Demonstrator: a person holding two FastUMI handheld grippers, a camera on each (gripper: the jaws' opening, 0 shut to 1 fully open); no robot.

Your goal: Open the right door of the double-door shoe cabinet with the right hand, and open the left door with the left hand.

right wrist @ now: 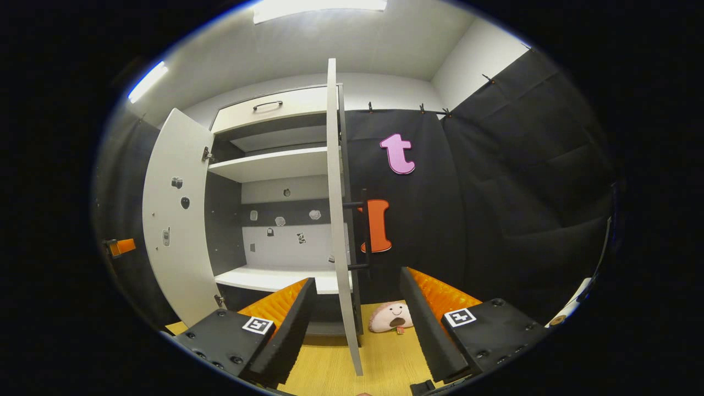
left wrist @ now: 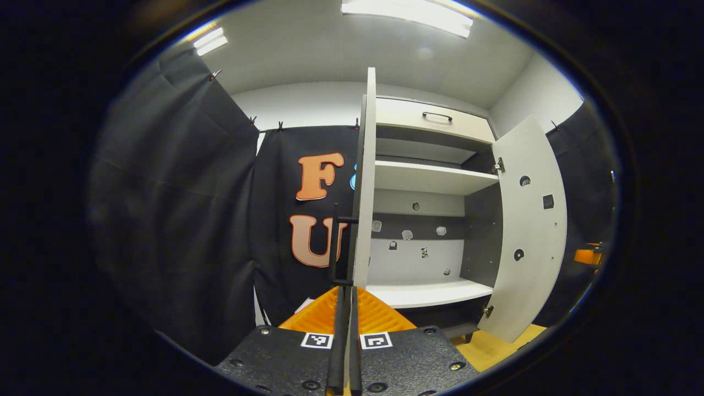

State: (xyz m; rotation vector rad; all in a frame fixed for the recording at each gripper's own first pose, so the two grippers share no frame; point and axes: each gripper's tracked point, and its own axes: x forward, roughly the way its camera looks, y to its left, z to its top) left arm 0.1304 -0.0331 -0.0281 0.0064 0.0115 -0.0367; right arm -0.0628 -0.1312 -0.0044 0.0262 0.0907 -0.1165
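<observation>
The white shoe cabinet (left wrist: 429,179) stands with both doors swung out. In the left gripper view the left door (left wrist: 364,181) is edge-on straight ahead, its black bar handle (left wrist: 334,242) on the outer face. My left gripper (left wrist: 345,291) is shut, its tips meeting at the handle's lower end. The right door (left wrist: 531,231) hangs wide at the right. In the right gripper view the right door (right wrist: 336,192) is edge-on between the fingers of my open right gripper (right wrist: 356,278), and its handle (right wrist: 366,231) lies just right of the door. The left door (right wrist: 176,220) stands open at the left.
White shelves (right wrist: 275,165) sit inside the cabinet and a drawer (left wrist: 434,118) runs across the top. A small plush toy (right wrist: 390,318) lies on the wooden floor (right wrist: 379,363) by the right door. Black cloth walls flank the cabinet on both sides.
</observation>
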